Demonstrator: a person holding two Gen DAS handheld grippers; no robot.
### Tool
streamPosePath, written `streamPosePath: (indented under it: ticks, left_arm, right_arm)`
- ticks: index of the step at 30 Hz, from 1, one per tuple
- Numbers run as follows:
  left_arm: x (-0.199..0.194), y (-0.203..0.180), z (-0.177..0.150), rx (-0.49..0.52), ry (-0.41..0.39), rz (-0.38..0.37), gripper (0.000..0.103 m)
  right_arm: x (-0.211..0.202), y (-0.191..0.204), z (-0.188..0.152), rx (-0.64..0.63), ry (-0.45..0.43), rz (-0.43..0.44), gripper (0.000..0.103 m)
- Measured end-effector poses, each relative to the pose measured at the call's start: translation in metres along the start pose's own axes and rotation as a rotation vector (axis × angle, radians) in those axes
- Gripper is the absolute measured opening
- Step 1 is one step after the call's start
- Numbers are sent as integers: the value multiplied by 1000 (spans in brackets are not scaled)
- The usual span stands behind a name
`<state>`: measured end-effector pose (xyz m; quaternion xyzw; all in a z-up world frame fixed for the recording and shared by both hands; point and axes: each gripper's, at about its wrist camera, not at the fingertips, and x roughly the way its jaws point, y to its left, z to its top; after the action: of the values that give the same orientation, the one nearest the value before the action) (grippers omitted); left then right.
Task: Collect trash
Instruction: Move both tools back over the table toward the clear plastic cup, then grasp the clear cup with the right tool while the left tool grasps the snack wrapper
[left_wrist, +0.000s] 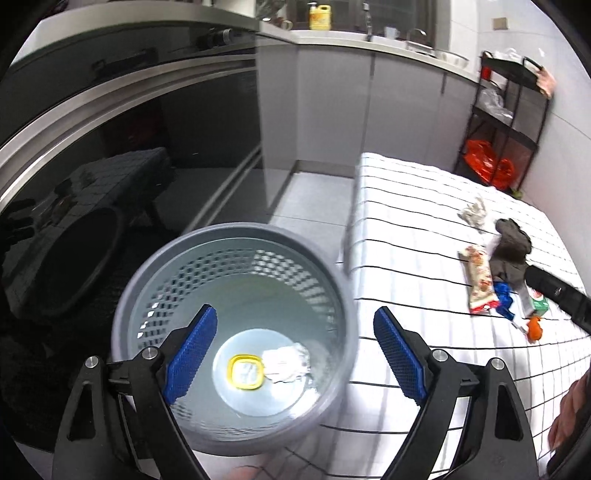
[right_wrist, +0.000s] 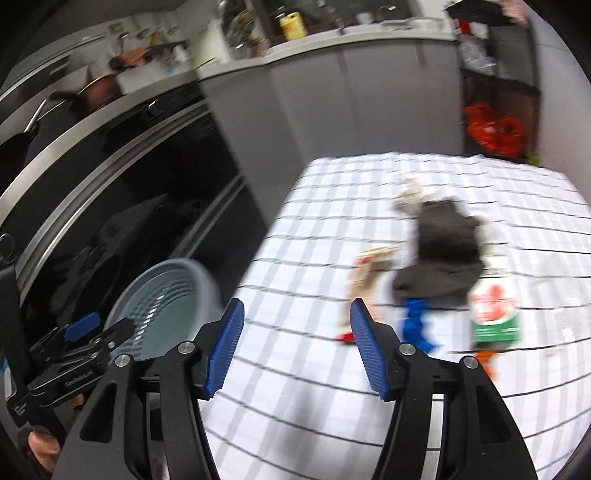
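- The left gripper (left_wrist: 293, 350) hangs right over the grey mesh wastebasket (left_wrist: 147, 273), its blue pads spread wide with nothing between them.
- Down in the basket's bottom lie a yellow-rimmed lid (left_wrist: 246, 372) and a crumpled white scrap (left_wrist: 286, 363) just beside it, so some of the trash is already in.
- The right gripper (right_wrist: 297, 343) is likewise spread and empty, pointed across the table with the checked cloth (right_wrist: 295, 406); that view is smeared with blur.
- Just ahead of it on the cloth sits the remaining litter, bunched together: a long snack wrapper (left_wrist: 478, 280), a blue scrap (left_wrist: 504, 295), a green-and-red carton (right_wrist: 495, 306) and something small and orange (left_wrist: 534, 328) at the carton's near end.
- A dark crumpled rag or wrapper (left_wrist: 511, 243) lies partly over that bunch — I can't tell which — and a pale wad of paper (left_wrist: 476, 214) sits apart behind it.
- By my reckoning all of it is light and limp; the snack wrapper looks slippery and flat, so pinching a raised edge or an end would serve better than its middle. The carton looks stiffer — take it across its narrow sides.
- Farther back stand grey cabinets and a black rack (left_wrist: 506, 122) holding orange bags.
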<state>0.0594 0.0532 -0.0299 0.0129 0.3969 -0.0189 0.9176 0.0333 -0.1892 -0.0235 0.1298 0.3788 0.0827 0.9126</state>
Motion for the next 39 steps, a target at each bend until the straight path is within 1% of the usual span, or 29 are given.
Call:
streamPosePath:
  ticks: [5,8,13,16,19,22,23,27,31,34,39]
  left_arm:
    - [1,-30,-3,34,-2,-45,85]
    - [1,-48,-6,54,-2,-70,87]
    - [1,-79,-8,83,-5,-105,88]
    - [4,-100,-9,104,-3,-120,88]
    - [8,-121,-7,131,-5,-121,89]
    - [12,-138,-2,149,-9,-125,89]
    - [14,-145,1,156,-15,-127,89]
    - [23,-165,11,170,-21,-140,91]
    - [37,-184,17,178,-14,-155,91]
    - [46,-193,20,194,-7,-160,91]
    - [54,-195,21,194,-2,-166,92]
  right_arm:
    - [-30,-55,0,54,-58,-98,62]
    - [-44,-85,-4,78,-77,-158,65]
    - [-67,-138,-9,134,-88,-239,66]
    - [-74,-164,-10,157,-96,-289,71]
    - [-76,-184,-12,170,-86,-319,75]
    - [-73,-207,-14,187,-66,-333,78]
    - [-71,-212,-14,187,-57,-335,79]
    - [-60,-225,-15,178,-22,-341,79]
    - [-54,-229,-13,183,-18,-311,83]
    - [-50,-230,-10,186,-10,-289,83]
    - [-33,-231,-8,166,26,-310,83]
